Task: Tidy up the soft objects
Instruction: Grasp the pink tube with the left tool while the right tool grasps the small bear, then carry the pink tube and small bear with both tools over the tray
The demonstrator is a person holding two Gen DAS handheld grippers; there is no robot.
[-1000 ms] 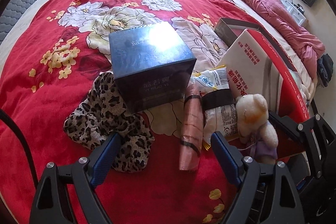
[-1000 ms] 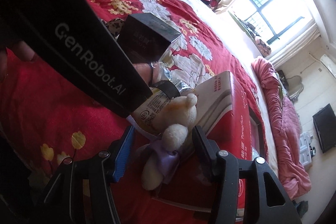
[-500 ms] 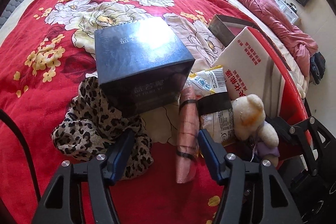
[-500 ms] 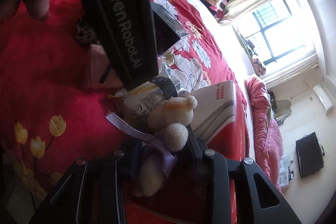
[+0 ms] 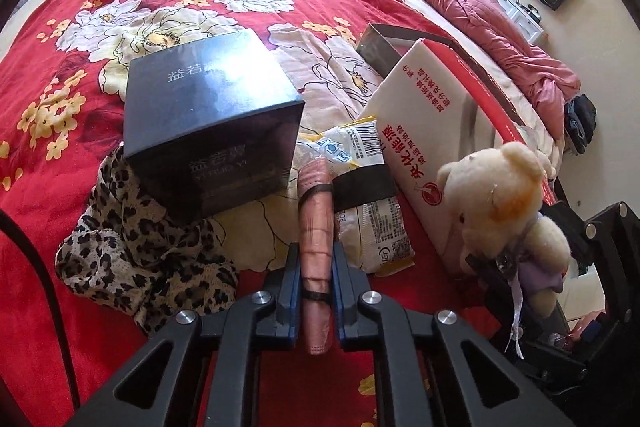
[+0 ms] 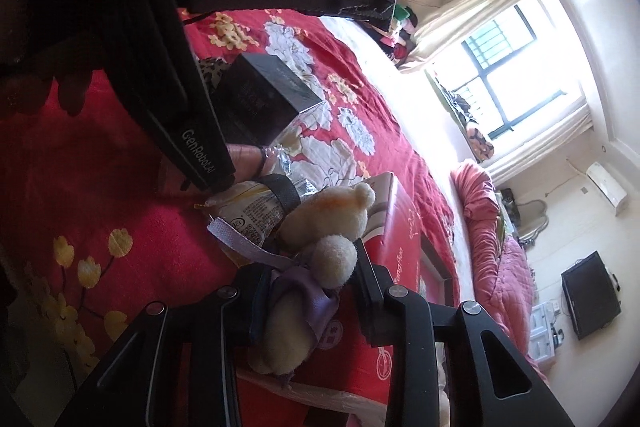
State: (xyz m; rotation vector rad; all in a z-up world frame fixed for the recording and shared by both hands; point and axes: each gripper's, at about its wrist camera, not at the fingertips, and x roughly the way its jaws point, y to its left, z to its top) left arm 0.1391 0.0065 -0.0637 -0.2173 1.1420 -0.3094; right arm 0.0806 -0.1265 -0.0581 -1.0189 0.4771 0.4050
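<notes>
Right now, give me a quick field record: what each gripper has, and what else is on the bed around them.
left gripper: shut on the pink rolled cloth, which is bound with black bands
right gripper: shut on the cream teddy bear at its purple-ribboned body
surface: red floral blanket
dark blue box: sits partly on the leopard-print cloth, left of the roll
snack packet: lies right of the roll, a black band across it
red and white carton: right of the packet, behind the bear

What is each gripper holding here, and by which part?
Left gripper: the pink rolled cloth, clamped near its close end. Right gripper: the teddy bear, clamped around its purple-ribboned body.
</notes>
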